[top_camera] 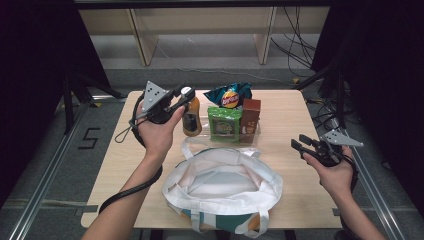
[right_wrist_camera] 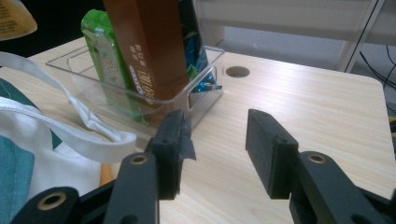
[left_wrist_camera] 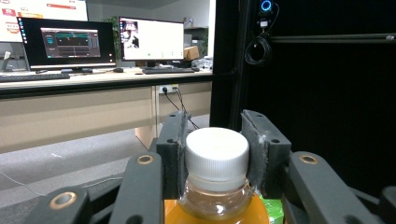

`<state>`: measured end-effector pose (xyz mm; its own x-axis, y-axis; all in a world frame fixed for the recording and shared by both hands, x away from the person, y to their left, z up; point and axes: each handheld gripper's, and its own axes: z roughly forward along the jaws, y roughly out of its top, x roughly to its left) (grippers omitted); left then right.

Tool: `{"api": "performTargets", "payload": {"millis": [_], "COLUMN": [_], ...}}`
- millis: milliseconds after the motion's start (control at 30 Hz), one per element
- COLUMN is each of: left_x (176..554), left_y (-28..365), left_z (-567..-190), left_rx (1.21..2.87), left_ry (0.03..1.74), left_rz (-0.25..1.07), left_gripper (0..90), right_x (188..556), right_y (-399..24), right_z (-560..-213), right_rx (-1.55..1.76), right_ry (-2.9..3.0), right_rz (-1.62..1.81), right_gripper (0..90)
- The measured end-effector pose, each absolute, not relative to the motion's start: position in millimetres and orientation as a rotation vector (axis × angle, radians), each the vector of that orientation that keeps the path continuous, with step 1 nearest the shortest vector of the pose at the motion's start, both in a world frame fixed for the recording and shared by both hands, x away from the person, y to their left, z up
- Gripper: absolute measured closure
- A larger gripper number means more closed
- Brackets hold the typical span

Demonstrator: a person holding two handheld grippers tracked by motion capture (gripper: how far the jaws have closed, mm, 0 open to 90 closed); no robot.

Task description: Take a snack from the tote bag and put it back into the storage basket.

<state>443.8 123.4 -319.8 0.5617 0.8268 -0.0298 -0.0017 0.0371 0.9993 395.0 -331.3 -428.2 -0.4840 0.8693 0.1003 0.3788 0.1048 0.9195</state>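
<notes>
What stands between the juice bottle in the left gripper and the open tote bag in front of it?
Nothing visible blocks the way. The left gripper is shut on the cap of the juice bottle, which is beside the clear tray. The tote bag lies open just nearer the person; only its handle lies between them.

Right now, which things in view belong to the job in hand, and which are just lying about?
In the job:
- left gripper, shut on the bottle's cap
- bottle of orange drink
- tote bag, lying open near the person

Lying about:
- right gripper, open, nothing between its jaws
- clear tray
- chip bag
- green packet
- brown box
</notes>
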Motion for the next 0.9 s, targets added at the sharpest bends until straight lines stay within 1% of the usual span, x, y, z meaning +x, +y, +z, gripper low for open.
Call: {"api": "performTargets", "payload": {"millis": [900], "left_x": [460], "left_y": [117], "left_z": [-322], "left_rx": [1.401], "left_ry": [0.795], "left_rz": [0.749], "left_gripper": [61.4], "right_x": [396], "right_y": [-331], "right_z": [-429], "right_rx": [1.211], "right_ry": [1.933], "right_rz": [1.367], "right_gripper": [57.9]}}
